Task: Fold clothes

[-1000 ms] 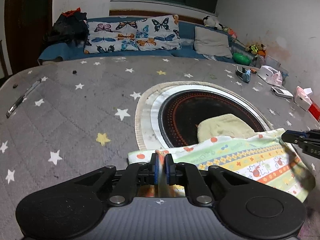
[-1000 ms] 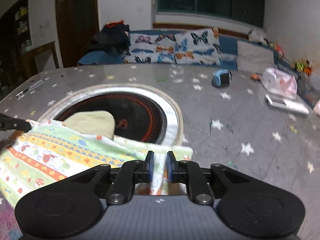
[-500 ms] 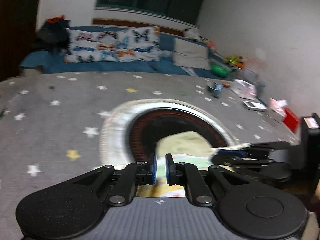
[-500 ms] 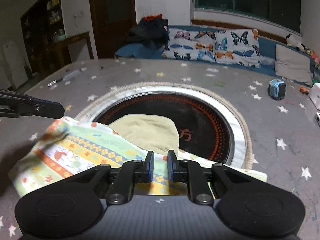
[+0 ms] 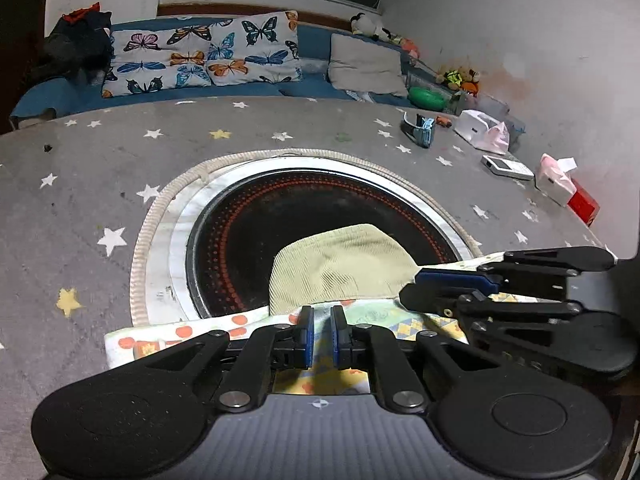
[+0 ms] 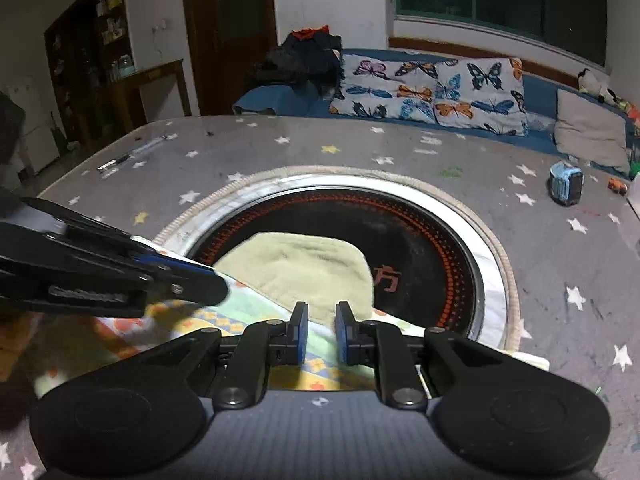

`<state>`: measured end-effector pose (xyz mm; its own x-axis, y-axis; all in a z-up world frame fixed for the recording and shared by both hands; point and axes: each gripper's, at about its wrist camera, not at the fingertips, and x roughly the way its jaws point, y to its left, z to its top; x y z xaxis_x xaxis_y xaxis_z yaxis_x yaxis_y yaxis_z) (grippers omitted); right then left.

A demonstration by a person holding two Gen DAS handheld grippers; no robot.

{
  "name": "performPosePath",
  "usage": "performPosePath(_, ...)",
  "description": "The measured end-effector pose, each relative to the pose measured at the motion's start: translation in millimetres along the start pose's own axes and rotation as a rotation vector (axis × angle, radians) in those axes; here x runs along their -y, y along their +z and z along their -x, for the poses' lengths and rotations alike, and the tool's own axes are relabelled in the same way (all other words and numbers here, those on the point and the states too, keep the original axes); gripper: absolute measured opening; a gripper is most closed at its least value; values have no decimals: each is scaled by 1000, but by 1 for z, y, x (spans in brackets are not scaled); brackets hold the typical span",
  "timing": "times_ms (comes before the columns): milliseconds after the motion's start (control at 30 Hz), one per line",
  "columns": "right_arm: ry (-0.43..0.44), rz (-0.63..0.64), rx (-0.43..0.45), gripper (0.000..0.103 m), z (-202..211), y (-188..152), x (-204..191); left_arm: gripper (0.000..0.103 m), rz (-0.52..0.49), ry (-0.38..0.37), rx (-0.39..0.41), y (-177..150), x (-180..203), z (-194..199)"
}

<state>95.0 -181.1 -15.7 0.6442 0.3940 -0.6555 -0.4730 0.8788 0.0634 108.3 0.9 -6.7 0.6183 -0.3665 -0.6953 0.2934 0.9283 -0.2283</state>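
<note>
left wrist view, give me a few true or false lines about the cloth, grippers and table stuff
1. The left gripper is shut on the patterned cloth. True.
2. The right gripper is far from the left one. False: it is close beside it, over the same cloth.
3. A pale green cloth lies on the dark round plate. True.
4. The table cover is plain red. False: grey with stars.
5. Butterfly pillows sit on the sofa behind. True.
</note>
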Motion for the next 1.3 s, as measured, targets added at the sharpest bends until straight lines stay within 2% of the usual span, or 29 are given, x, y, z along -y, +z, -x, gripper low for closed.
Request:
performPosePath(100,45,25,20,15,14,0,-12,10,39,-4,21,0,-7,15)
performPosePath(233,127,93,18,15,32,-9,-36,11,69,35,37,-8,-19,43)
performPosePath(300,167,133,9,15,40,-18,-50,13,98,43,40,-17,-26,56)
performPosePath(367,195,173,0,15,46,-28,-65,20,122,67,42,-27,-32,70)
performPosePath(567,183,294,40,15,59,-50,-100,37,198,111,63,-58,-43,97)
performPosePath(733,177,355,48,15,59,-52,-116,38,245,108,37,-73,-49,93)
performPosePath(900,189,358,41,16,62,-47,-121,38,250,111,41,-77,-53,95)
performPosePath(967,215,367,41,22,63,-45,-126,38,282,116,46,-76,-59,99)
performPosePath(1033,247,383,48,47,62,-43,-134,38,310,123,52,-75,-65,102)
performPosePath(1200,279,522,68,47,59,-47,-164,45,368,130,56,-74,-74,108)
performPosePath(1300,265,590,55,44,50,-50,-179,50,425,113,60,-73,-79,109)
